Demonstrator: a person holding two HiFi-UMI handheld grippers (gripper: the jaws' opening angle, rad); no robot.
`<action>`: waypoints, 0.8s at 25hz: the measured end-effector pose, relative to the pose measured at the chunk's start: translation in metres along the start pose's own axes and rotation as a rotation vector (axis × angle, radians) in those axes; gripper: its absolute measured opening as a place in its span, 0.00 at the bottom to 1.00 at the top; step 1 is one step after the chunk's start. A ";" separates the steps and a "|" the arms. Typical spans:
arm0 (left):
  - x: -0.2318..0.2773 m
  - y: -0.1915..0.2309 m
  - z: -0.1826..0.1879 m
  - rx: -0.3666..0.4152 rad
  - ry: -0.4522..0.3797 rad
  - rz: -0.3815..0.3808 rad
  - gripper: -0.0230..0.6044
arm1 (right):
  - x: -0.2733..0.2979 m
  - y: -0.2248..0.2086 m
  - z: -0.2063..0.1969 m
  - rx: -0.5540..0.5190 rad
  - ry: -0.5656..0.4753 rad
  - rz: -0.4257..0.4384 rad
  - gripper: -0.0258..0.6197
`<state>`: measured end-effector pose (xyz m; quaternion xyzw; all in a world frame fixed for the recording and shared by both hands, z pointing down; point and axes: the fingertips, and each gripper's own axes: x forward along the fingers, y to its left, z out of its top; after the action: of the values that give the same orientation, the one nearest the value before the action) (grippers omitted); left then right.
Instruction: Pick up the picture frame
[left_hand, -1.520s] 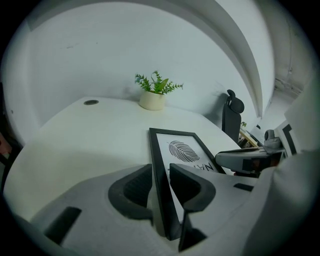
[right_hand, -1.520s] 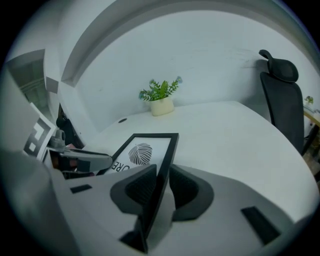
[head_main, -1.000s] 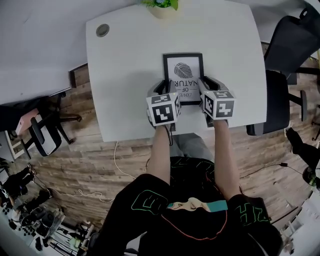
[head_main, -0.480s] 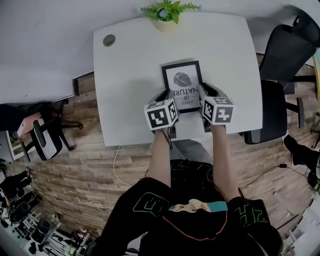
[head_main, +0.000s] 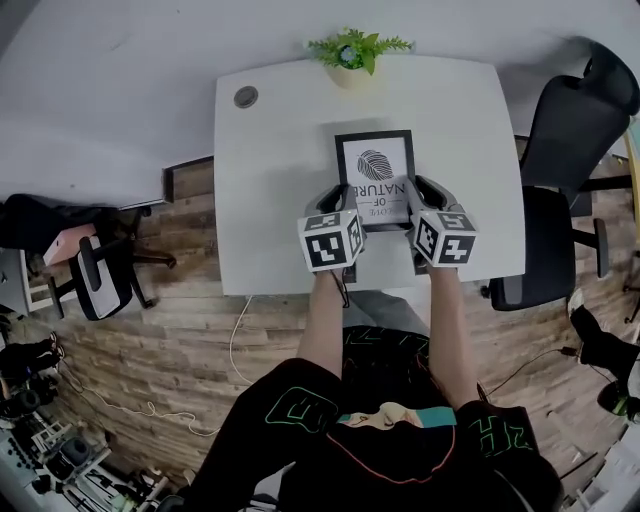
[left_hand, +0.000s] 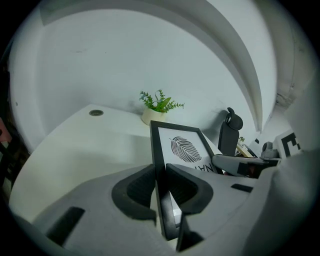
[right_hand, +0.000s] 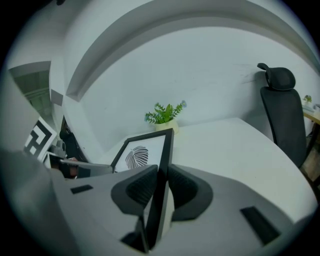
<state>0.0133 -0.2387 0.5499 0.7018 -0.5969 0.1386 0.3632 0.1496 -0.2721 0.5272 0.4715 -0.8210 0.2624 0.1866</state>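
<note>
The black picture frame (head_main: 374, 165) with a leaf print is held above the white desk (head_main: 280, 190), tilted up at its near end. My left gripper (head_main: 338, 196) clamps the frame's left edge (left_hand: 160, 165), and its jaws are still closing on it. My right gripper (head_main: 416, 192) is shut on the right edge (right_hand: 161, 165). In each gripper view the dark frame edge runs straight between the two grey pads, which press on it from both sides. The print (left_hand: 186, 149) faces upward.
A small potted plant (head_main: 353, 50) stands at the desk's far edge, beyond the frame. A round cable grommet (head_main: 245, 97) sits at the far left corner. A black office chair (head_main: 572, 120) stands right of the desk; another chair (head_main: 95, 280) is at the left.
Both grippers closed on the frame's side edges and rose together. The frame came up off the desk with them.
</note>
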 end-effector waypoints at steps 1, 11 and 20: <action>-0.003 -0.001 0.006 0.009 -0.015 -0.002 0.15 | -0.001 0.002 0.006 -0.004 -0.013 0.002 0.15; -0.037 -0.001 0.066 0.072 -0.160 -0.018 0.15 | -0.017 0.031 0.065 -0.067 -0.145 0.013 0.15; -0.075 0.001 0.125 0.149 -0.282 -0.020 0.15 | -0.030 0.063 0.120 -0.103 -0.262 0.035 0.15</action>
<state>-0.0355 -0.2677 0.4163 0.7451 -0.6232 0.0790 0.2242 0.1019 -0.2979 0.3992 0.4773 -0.8587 0.1594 0.0970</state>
